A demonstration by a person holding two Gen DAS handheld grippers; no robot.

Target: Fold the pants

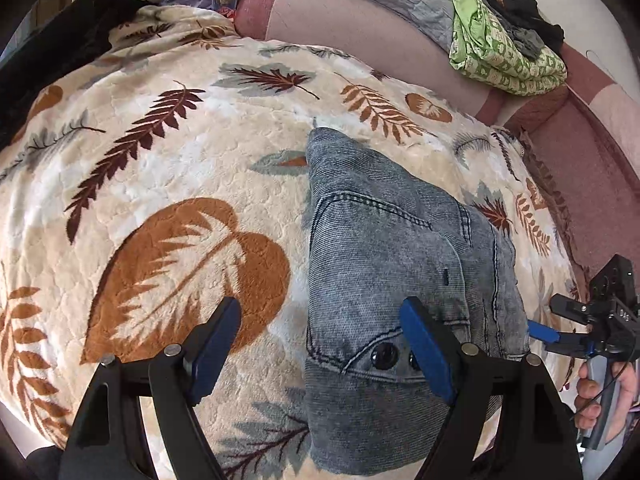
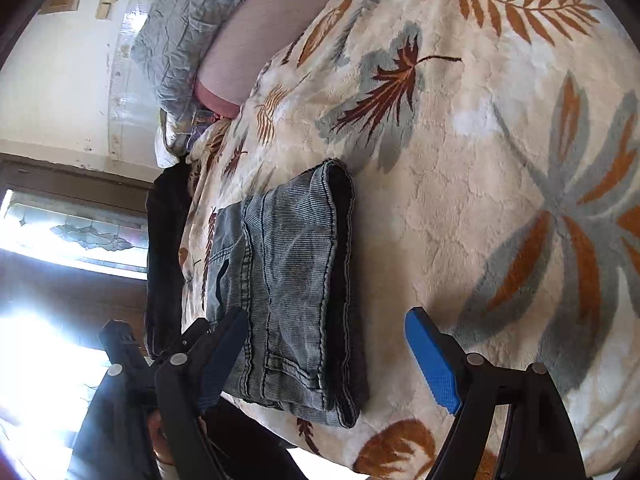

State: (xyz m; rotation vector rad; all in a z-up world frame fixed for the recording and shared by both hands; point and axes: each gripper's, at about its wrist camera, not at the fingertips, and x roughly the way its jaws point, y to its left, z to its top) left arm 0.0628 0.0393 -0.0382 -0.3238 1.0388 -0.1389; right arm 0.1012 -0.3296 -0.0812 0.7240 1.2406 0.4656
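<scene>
Left gripper point(image 1: 320, 344) hovering w/ jaws spread wide, nothing clamped, folded denim pants point(image 1: 400, 272) lying flat on leaf-print blanket point(image 1: 160, 152) atop bed, right gripper point(image 2: 328, 352) also gaping empty just above pants' edge.

Black grippers, blue-padded fingers point(image 1: 426, 350), silver pivot screws point(image 1: 469, 348).

The left black gripper with blue pads point(image 1: 320, 344) angles downward, jaws wide apart and empty. The right black blue-padded gripper point(image 2: 326, 354) matches it.
</scene>
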